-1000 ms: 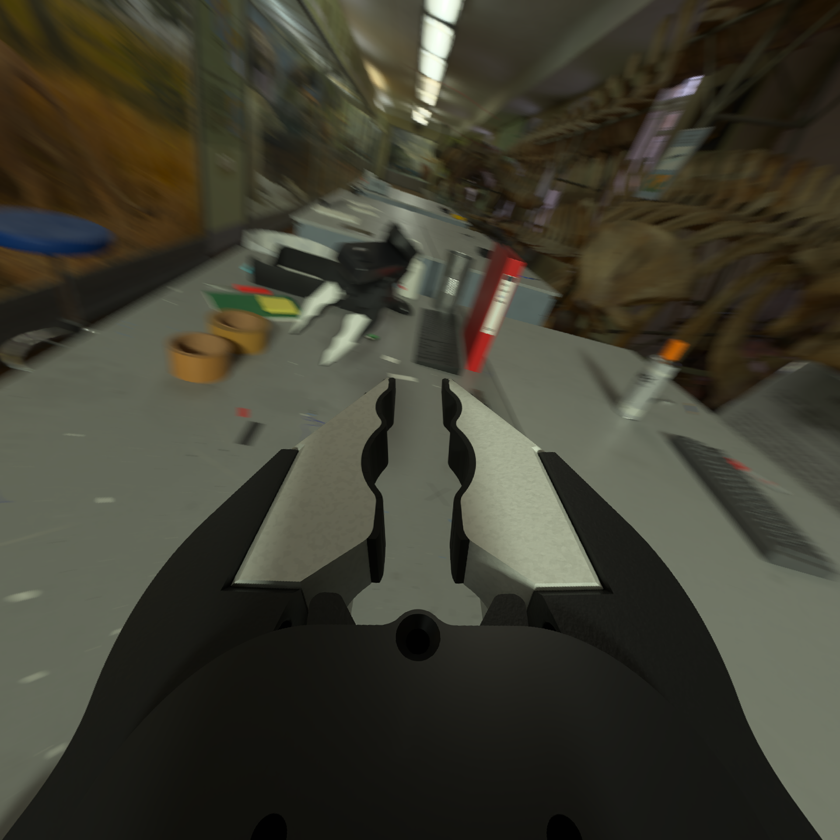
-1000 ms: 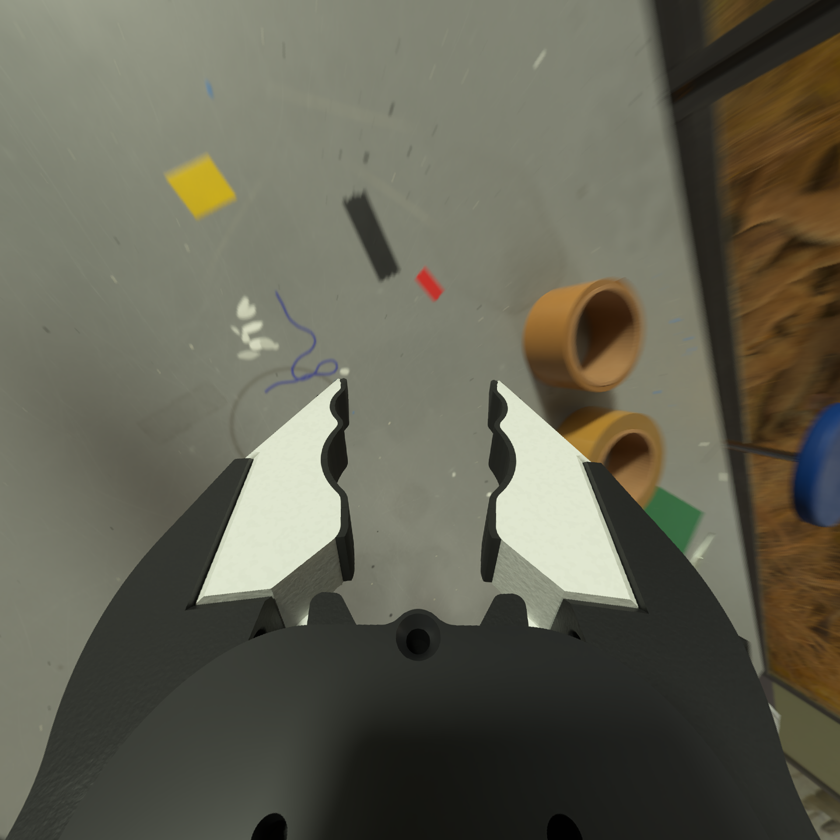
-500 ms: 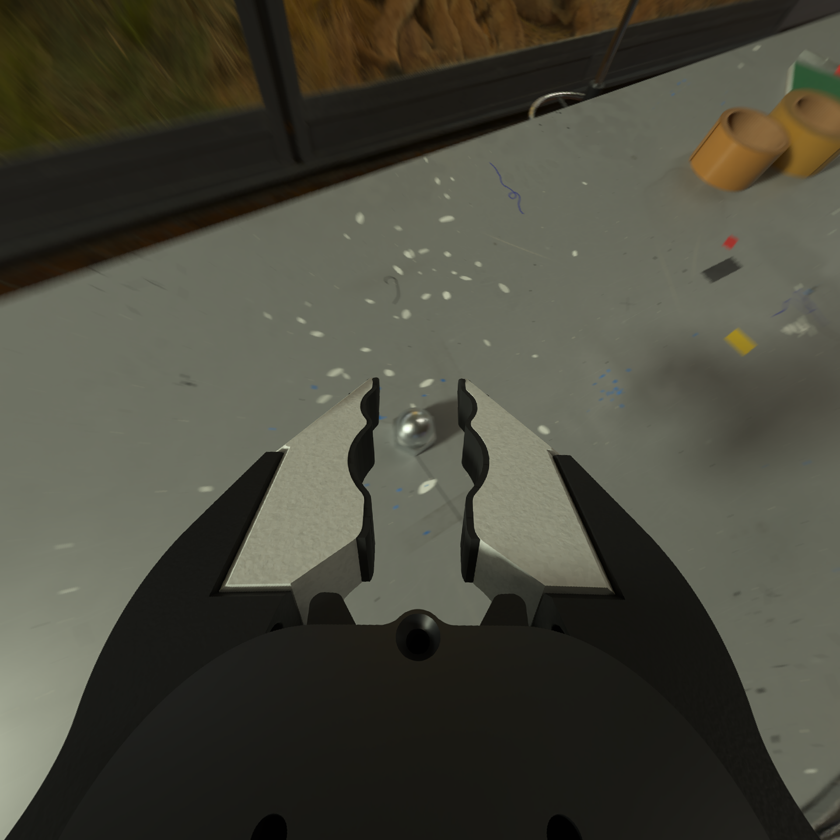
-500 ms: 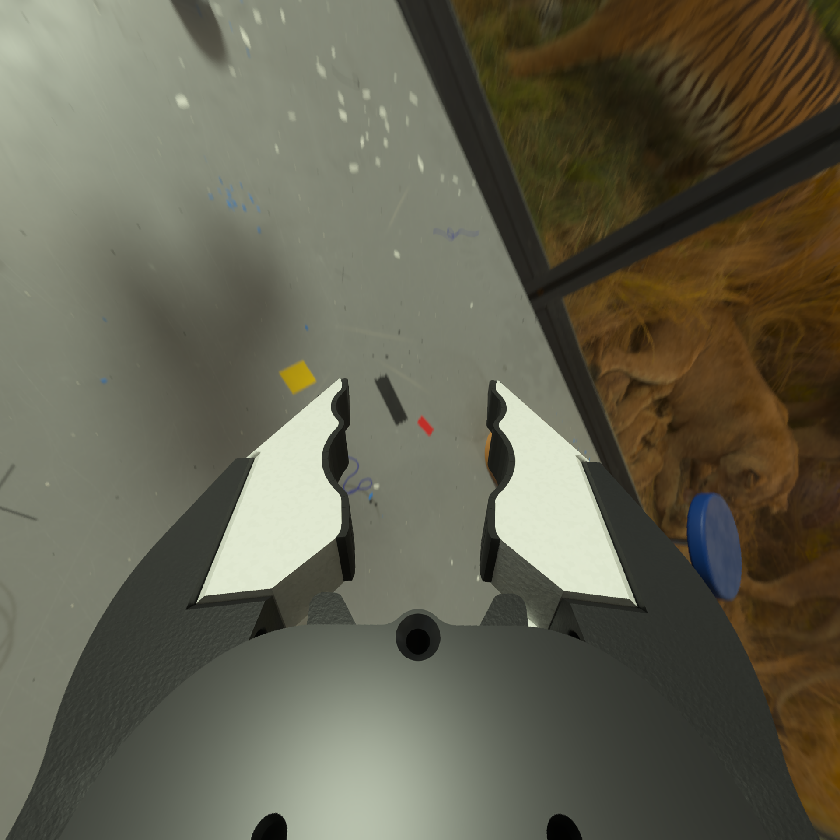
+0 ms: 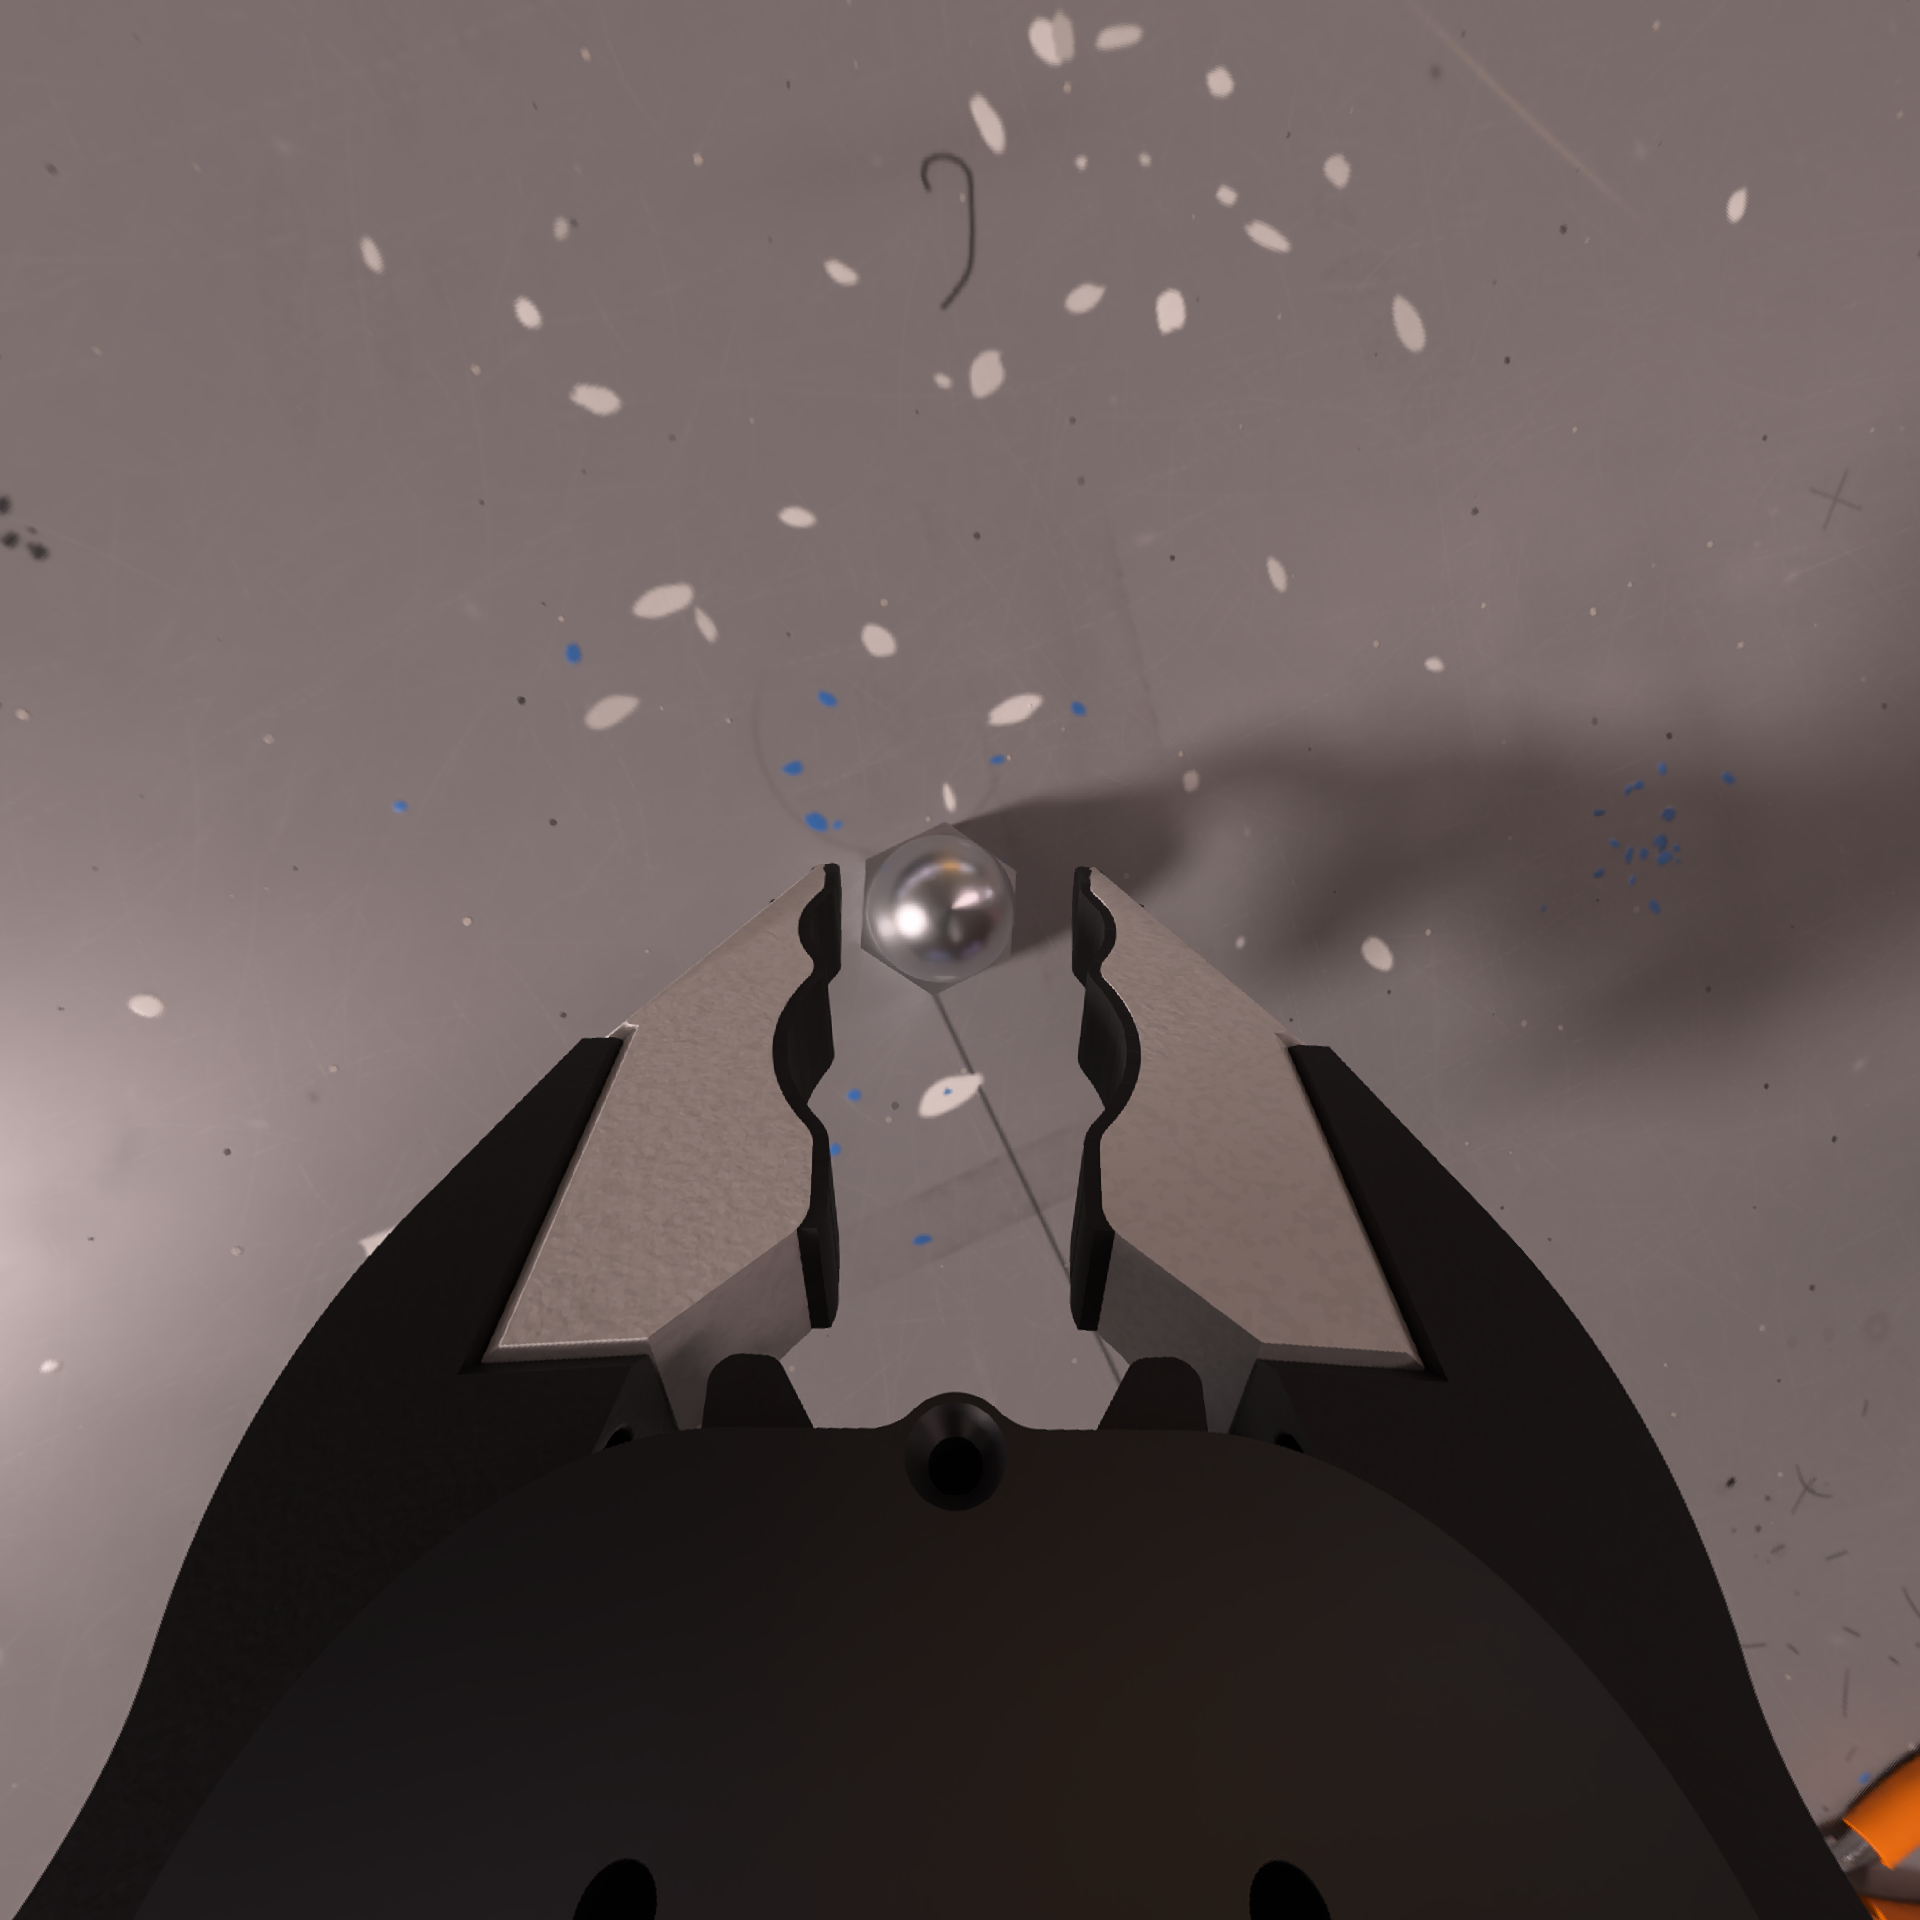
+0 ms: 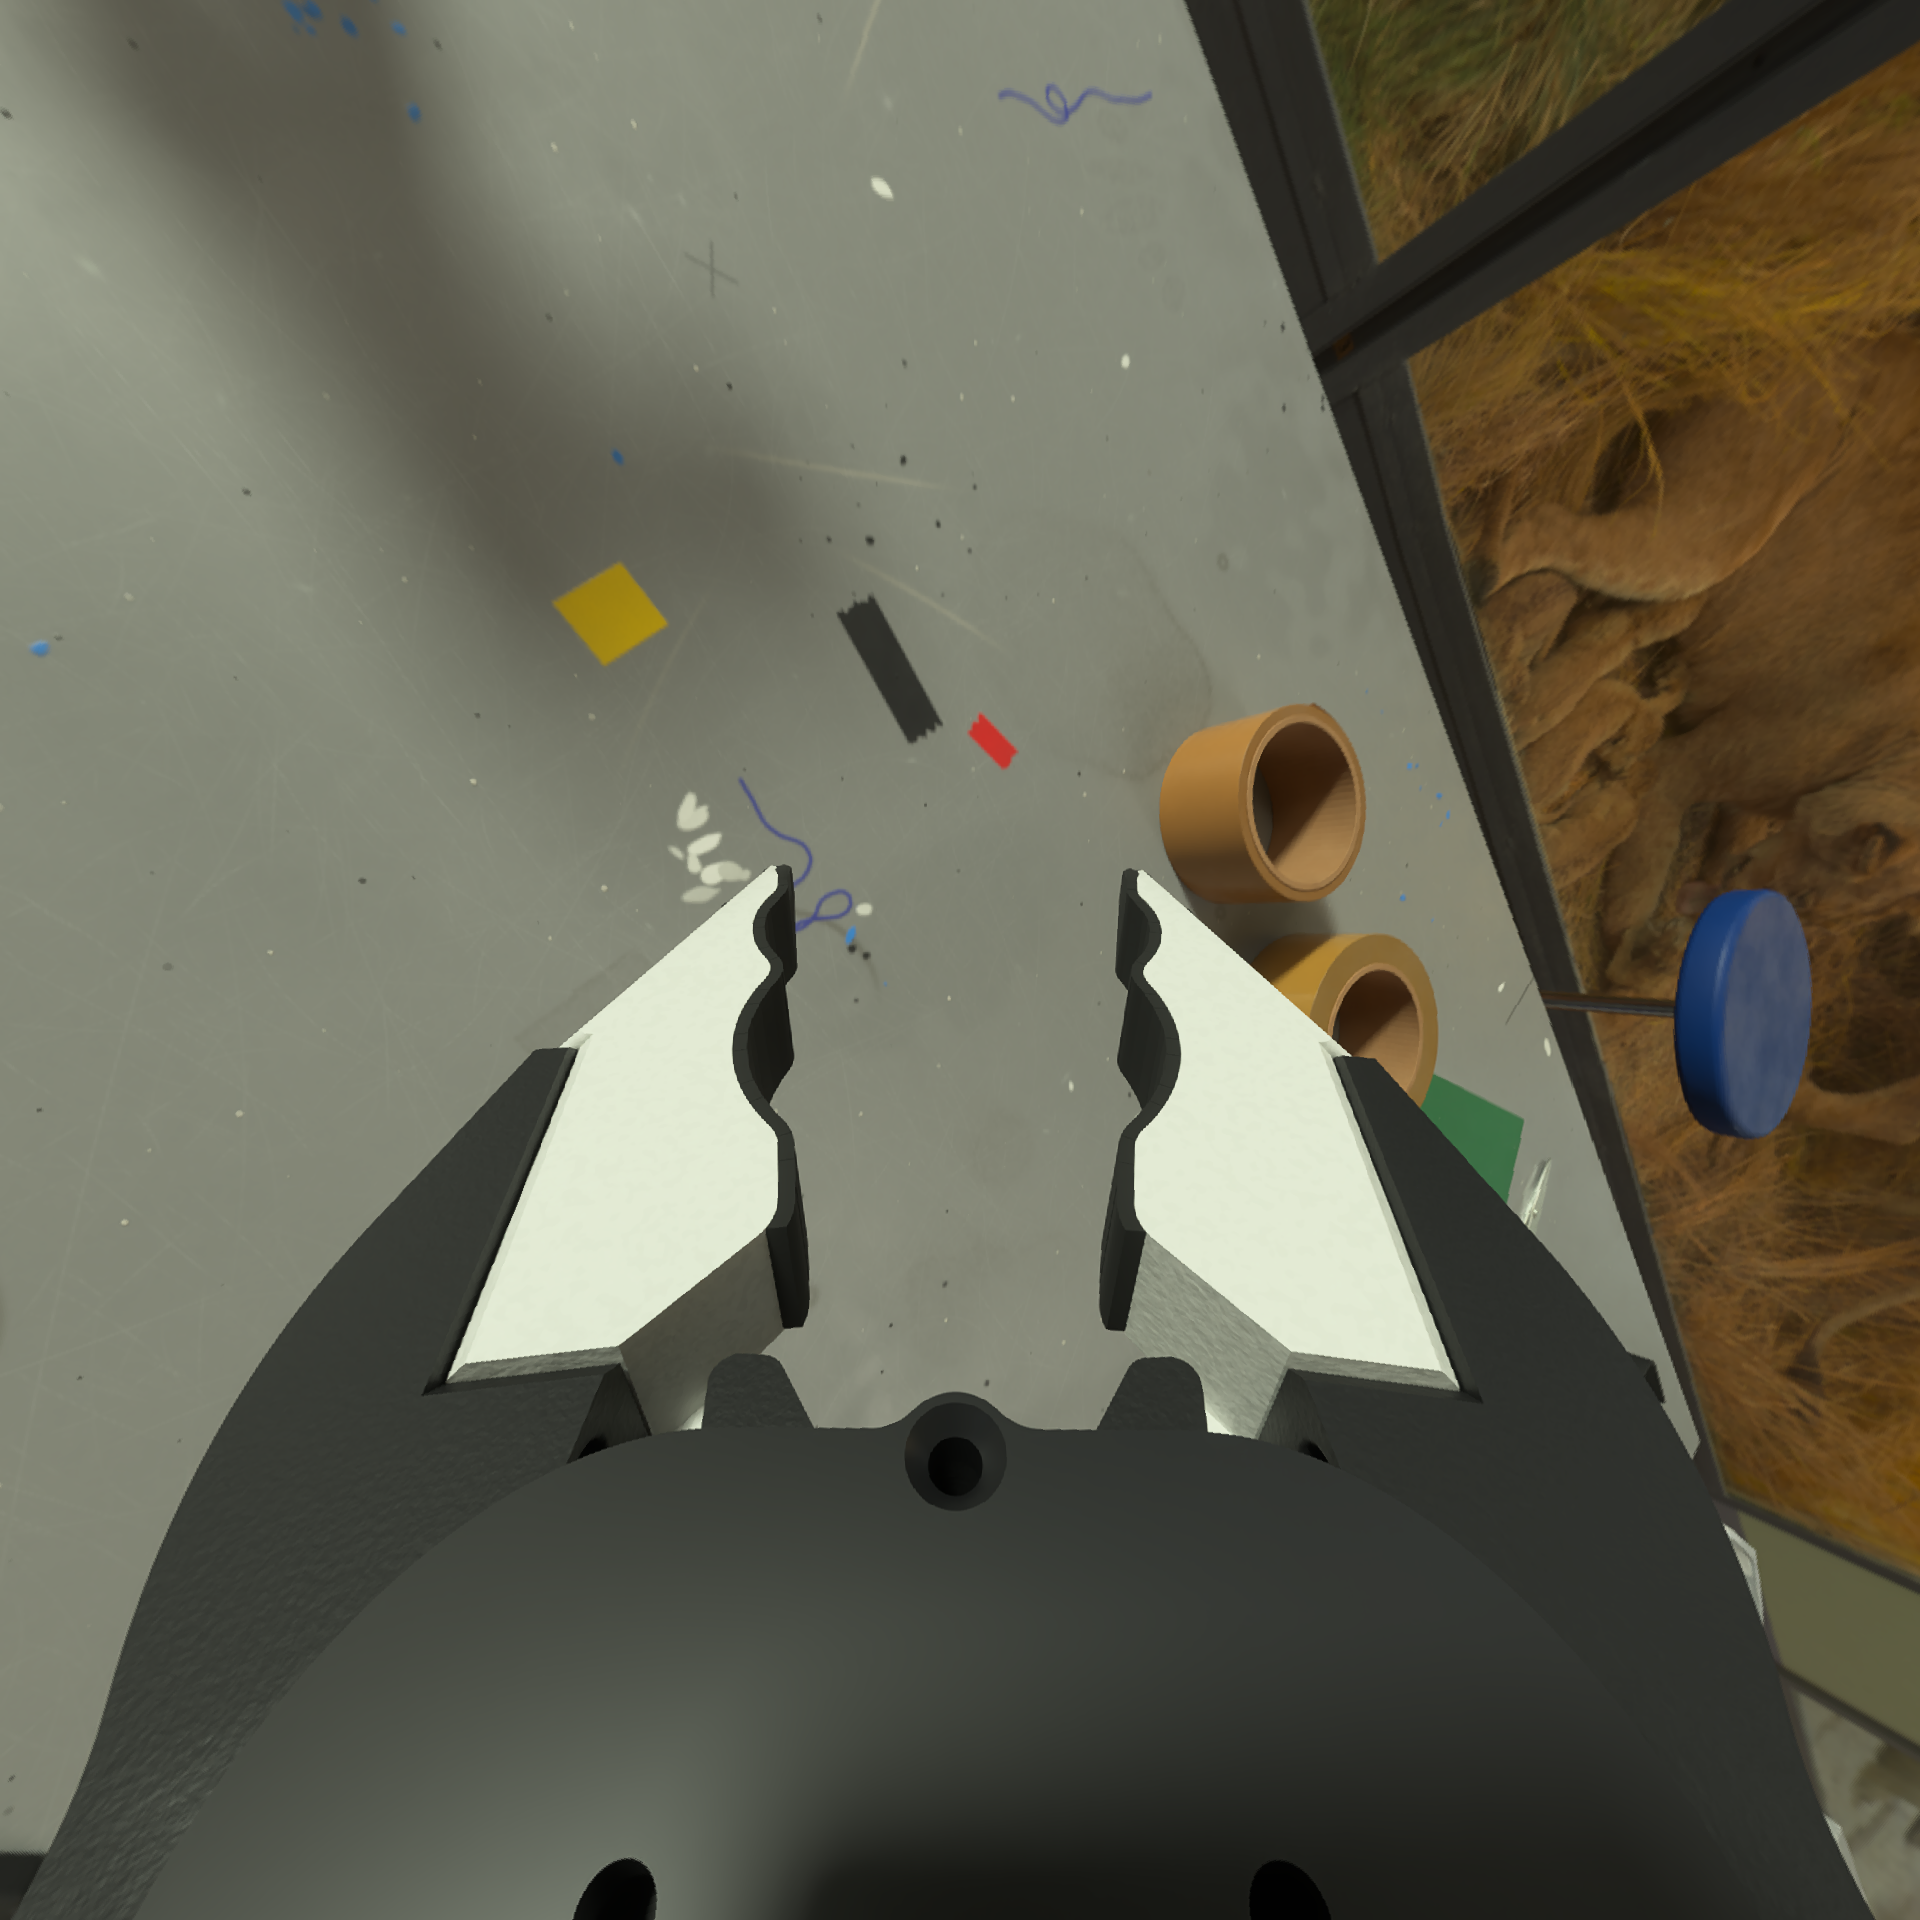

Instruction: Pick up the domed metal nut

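Directly below, left hand-held gripper parted, straddling domed metal nut

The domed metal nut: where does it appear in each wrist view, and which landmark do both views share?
Left wrist view: the domed metal nut lies on the grey table, between the open left gripper's fingertips, nearer the left one.
Right wrist view: not in it.
Shared landmark: the grey table itself, flecked white and blue.

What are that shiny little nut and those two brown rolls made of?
Nut: polished metal by the look, its dome mirroring light like chrome. Rolls: probably tape on cardboard cores, matte tan outside and duller brown inside; the material cannot be confirmed.
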Available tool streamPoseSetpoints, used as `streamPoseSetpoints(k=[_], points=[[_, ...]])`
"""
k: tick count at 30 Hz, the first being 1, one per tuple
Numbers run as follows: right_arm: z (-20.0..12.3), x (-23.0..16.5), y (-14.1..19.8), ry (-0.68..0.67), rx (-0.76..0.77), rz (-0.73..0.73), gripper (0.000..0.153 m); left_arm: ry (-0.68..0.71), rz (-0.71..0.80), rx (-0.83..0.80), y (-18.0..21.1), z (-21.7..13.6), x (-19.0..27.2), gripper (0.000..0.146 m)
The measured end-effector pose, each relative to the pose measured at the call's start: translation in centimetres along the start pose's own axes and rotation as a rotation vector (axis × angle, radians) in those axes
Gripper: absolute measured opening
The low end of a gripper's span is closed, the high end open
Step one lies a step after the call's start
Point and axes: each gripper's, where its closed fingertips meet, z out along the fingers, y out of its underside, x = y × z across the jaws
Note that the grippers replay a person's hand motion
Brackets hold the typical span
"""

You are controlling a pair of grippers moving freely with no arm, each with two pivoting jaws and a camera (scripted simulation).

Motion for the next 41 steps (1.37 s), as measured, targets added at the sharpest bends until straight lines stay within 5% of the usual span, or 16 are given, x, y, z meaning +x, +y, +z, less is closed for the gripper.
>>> streamPoseSetpoints(k=[27, 34, 41], points=[[1.7, -1.6, 2.1, -0.074, -0.159, -0.010, 0.057, -0.002, 0.061, -0.152, 2.0, 1.9, -0.3, 0.047], [2.0, -1.9, 1.9, -0.082, -0.173, -0.027, 0.056, 0.005, 0.083, -0.172, 2.1, 2.0, -0.1, 0.032], [1.6, -1.2, 1.0, -0.026, -0.180, -0.015, 0.050, 0.023, 0.122, -0.120, 1.1, -1.5, 0.3, 0.032]])
